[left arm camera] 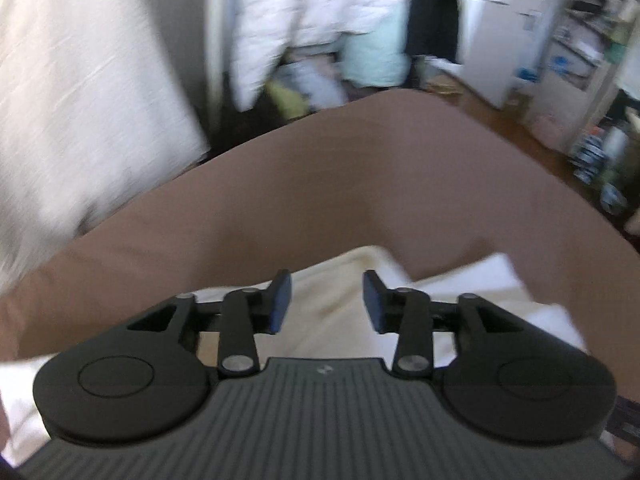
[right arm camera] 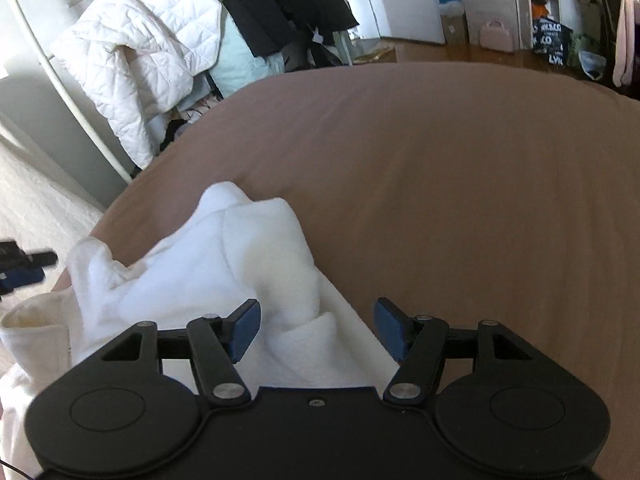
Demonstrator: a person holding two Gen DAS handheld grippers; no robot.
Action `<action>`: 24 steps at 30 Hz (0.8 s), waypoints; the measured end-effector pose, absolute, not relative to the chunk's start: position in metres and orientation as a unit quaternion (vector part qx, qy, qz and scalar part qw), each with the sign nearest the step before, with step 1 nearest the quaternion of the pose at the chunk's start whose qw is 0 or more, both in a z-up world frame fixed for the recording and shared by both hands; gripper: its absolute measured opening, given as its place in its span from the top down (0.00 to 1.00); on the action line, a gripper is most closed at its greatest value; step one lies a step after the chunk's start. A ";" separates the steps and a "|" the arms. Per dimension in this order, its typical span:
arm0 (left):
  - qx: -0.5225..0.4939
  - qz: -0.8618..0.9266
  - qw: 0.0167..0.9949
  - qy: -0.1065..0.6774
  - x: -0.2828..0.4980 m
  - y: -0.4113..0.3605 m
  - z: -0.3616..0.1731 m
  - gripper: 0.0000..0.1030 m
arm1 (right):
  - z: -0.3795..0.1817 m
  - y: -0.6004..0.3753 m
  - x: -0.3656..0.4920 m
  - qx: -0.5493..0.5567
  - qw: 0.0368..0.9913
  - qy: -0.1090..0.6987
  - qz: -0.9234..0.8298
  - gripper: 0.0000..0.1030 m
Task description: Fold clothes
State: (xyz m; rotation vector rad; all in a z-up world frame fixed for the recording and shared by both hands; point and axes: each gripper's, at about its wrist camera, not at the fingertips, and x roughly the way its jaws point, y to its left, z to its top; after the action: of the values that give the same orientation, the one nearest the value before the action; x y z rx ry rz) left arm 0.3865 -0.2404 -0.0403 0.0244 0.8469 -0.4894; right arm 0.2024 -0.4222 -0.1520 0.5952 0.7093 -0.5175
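Fingers on both the left gripper (left arm camera: 326, 302) and right gripper (right arm camera: 318, 330) were spread, gripping nothing, over the white garment (right arm camera: 224, 276) on the brown bed (right arm camera: 460, 200); no readable labels.

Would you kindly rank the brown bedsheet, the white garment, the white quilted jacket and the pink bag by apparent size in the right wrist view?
1. Brown bedsheet
2. White garment, though nearness to the camera enlarges it
3. White quilted jacket, though it lies farther off
4. Pink bag

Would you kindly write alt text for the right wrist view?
The open right hand-held gripper hovers over a rumpled white fleece garment lying on a brown bedsheet. A white quilted jacket hangs among dark clothes behind the bed.
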 end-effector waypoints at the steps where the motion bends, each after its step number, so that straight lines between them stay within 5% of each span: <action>1: 0.013 -0.251 0.879 0.405 0.385 -0.247 -0.038 0.54 | -0.153 -0.423 0.203 0.283 0.862 0.340 -0.247 0.33; 5: 0.036 -0.260 0.865 0.428 0.390 -0.283 -0.052 0.38 | -0.156 -0.431 0.199 0.296 0.858 0.334 -0.253 0.19; 8: 0.068 -0.223 0.860 0.454 0.410 -0.311 -0.082 0.41 | -0.164 -0.439 0.197 0.311 0.856 0.330 -0.250 0.18; 9: 0.088 -0.213 0.860 0.456 0.422 -0.322 -0.095 0.93 | -0.167 -0.442 0.197 0.317 0.855 0.331 -0.244 0.18; 10: 0.117 -0.207 0.861 0.449 0.420 -0.330 -0.101 0.91 | -0.171 -0.442 0.196 0.322 0.859 0.324 -0.233 0.27; 11: 0.146 -0.204 0.865 0.435 0.415 -0.337 -0.103 0.91 | -0.171 -0.441 0.197 0.321 0.867 0.315 -0.216 0.70; 12: 0.165 -0.202 0.868 0.423 0.410 -0.343 -0.103 0.91 | -0.171 -0.439 0.198 0.320 0.875 0.306 -0.198 0.84; 19: 0.058 -0.157 0.914 0.371 0.426 -0.302 -0.073 0.90 | -0.130 -0.411 0.186 0.237 0.930 0.197 -0.202 0.88; 21: 0.090 -0.141 0.901 0.399 0.435 -0.304 -0.092 0.79 | -0.131 -0.399 0.196 0.195 0.931 0.224 -0.214 0.86; 24: 0.192 -0.134 0.878 0.418 0.439 -0.319 -0.112 0.70 | -0.152 -0.384 0.218 0.134 0.906 0.309 -0.255 0.66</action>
State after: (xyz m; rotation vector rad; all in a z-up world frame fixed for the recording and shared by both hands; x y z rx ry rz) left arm 0.4392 -0.3185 -0.1121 0.3998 0.8722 -0.2801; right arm 0.2177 -0.3843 -0.1525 0.2762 0.6387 -0.5270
